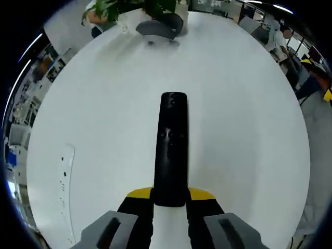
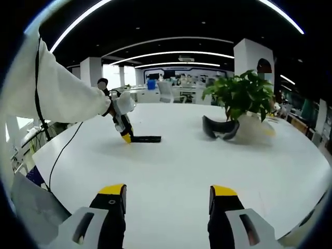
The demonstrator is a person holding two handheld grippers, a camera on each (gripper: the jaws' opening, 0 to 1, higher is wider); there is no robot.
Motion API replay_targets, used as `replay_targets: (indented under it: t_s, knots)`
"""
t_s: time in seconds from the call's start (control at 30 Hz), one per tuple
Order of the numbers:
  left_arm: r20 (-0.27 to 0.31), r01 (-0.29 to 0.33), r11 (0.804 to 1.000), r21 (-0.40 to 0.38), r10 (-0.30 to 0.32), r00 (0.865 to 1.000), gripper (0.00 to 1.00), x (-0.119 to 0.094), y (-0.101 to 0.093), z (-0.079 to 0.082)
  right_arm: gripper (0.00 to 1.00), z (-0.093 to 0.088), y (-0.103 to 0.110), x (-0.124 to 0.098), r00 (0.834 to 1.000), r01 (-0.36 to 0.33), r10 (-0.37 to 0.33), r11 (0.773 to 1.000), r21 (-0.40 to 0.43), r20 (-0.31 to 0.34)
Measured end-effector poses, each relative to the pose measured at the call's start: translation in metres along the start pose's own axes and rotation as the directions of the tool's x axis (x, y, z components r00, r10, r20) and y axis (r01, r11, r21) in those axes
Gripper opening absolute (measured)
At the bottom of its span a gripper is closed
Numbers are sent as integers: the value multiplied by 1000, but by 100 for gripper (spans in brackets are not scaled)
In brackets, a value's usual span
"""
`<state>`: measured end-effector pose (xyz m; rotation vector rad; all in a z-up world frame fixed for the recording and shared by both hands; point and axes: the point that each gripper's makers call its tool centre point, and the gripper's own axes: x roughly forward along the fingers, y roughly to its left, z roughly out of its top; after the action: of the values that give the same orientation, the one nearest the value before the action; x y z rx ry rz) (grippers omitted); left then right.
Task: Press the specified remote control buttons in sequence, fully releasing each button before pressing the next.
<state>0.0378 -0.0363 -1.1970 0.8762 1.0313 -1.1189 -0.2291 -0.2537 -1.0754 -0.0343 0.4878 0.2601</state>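
No writing is legible on the black remote [image 1: 171,150]. The left gripper [image 1: 170,199] clamps its near end, the remote pointing to 12 o'clock. The right gripper [image 2: 168,199] hovers above the white table [image 2: 181,161], jaws apart.

Remote [image 1: 171,150] on table [image 1: 244,119]; plant [image 2: 241,93] at far edge.

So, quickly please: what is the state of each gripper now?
Left gripper: closed on the near end of the black remote control.
Right gripper: open, holding nothing, above the white table.
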Motion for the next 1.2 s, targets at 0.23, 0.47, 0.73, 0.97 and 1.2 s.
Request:
replay_targets:
  t_s: [0.23, 0.47, 0.73, 0.97, 1.2]
  knots:
    - [-61, -43, 997, 70, 48, 997, 23, -3, -23, -2, 62, 1, 0, -1, 1000, -2, 2, 1000, 4, 5]
    - [-102, -1, 997, 81, 9, 995, 23, -5, -51, -10, 62, 4, 0, -3, 1000, -6, 6, 1000, 0, 25]
    - [-126, 49, 995, 85, -38, 991, 23, -10, -95, -23, 62, 10, -3, -7, 998, -5, 4, 1000, 26, 60]
    - [-149, 50, 995, 90, -36, 988, 23, -13, -119, -28, 61, 9, 0, -6, 998, -11, 11, 1000, 6, 54]
    - [-157, 57, 993, 101, -40, 987, 23, -15, -140, -33, 61, 10, 2, -6, 998, -21, 21, 1000, 0, 61]
